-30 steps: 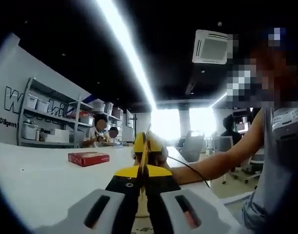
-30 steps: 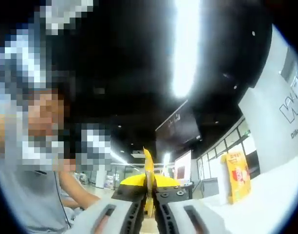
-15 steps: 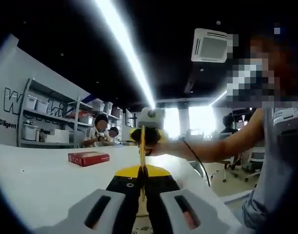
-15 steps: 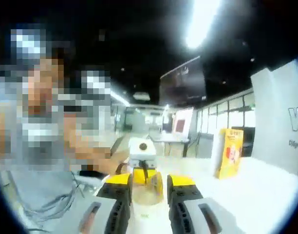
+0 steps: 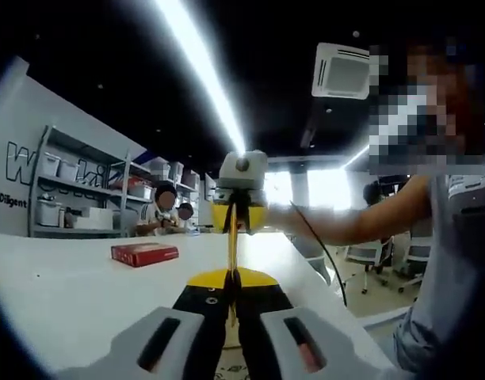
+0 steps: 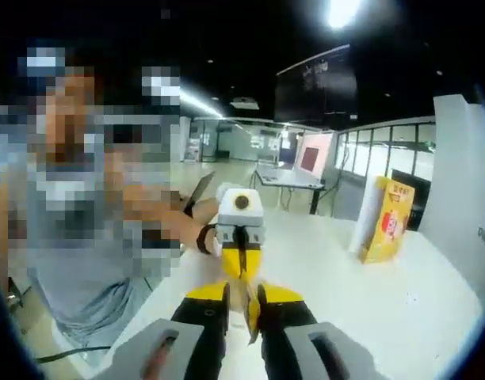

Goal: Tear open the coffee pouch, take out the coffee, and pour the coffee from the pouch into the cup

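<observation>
The coffee pouch (image 5: 231, 261) stands edge-on in mid-air above the white table (image 5: 68, 293), pinched at its lower end by the clenched left gripper (image 5: 231, 294). The right gripper (image 6: 244, 310) faces it with jaws slightly parted, touching the pouch's torn edge; whether it grips, I cannot tell. A red box (image 5: 144, 254) lies on the table and a yellow carton (image 6: 387, 219) stands further off.

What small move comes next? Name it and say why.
Probably squeeze the right gripper fully shut on the pouch. The left gripper already pinches it edge-on, and the right jaws stand close on either side, facing the left.
</observation>
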The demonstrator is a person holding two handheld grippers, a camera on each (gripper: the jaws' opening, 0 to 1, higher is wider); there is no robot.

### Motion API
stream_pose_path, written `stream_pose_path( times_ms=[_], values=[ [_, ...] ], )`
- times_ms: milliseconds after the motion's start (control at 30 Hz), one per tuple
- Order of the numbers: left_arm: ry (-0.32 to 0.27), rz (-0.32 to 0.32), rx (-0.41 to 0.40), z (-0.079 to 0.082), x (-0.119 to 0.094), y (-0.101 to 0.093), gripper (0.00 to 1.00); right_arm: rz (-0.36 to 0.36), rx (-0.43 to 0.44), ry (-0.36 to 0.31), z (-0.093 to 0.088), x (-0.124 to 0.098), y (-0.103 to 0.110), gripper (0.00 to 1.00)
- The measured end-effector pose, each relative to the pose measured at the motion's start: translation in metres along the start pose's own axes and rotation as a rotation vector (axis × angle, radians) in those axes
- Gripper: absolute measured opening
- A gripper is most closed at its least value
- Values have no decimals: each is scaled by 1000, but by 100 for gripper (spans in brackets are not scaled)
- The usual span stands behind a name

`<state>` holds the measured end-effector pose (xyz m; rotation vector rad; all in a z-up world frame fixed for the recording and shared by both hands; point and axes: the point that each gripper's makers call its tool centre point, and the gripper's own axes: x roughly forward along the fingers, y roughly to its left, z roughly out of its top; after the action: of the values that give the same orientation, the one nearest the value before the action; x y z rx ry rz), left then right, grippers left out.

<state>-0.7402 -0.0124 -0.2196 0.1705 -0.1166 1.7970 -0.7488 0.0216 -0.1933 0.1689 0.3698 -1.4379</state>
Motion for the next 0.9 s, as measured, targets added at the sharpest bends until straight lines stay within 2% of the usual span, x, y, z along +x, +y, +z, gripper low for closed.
stream_pose_path(
  times_ms=[100,200,333,467,700,767,800,867,900],
  values=[
    [6,-5,-1,-1,0,-2,5,-15,1,-8,-4,-6,-4,7],
    [3,-1,6,-1,1,-1,7,-49,-23,-30,-5,-7,-2,5],
    [-70,-3,-26,12,-1,2,19,-115,-36,-77,-4,-12,-2,5],
    [-89,-7,-42,17,-2,3,19,-162,-6,-162,-4,-21,7,5],
    [-114,3,-58,21,-4,5,19,-217,19,-244,-30,-26,16,5],
    [-110,5,-60,20,-3,6,19,-223,34,-281,-31,-30,16,5],
    [-106,7,-56,19,-3,6,19,-218,38,-281,-34,-30,17,5],
    [-104,6,-54,19,-3,6,19,-224,52,-208,-51,-26,14,5],
    [-99,9,-50,18,-2,6,19,-224,51,-233,-49,-27,12,5]
  ],
)
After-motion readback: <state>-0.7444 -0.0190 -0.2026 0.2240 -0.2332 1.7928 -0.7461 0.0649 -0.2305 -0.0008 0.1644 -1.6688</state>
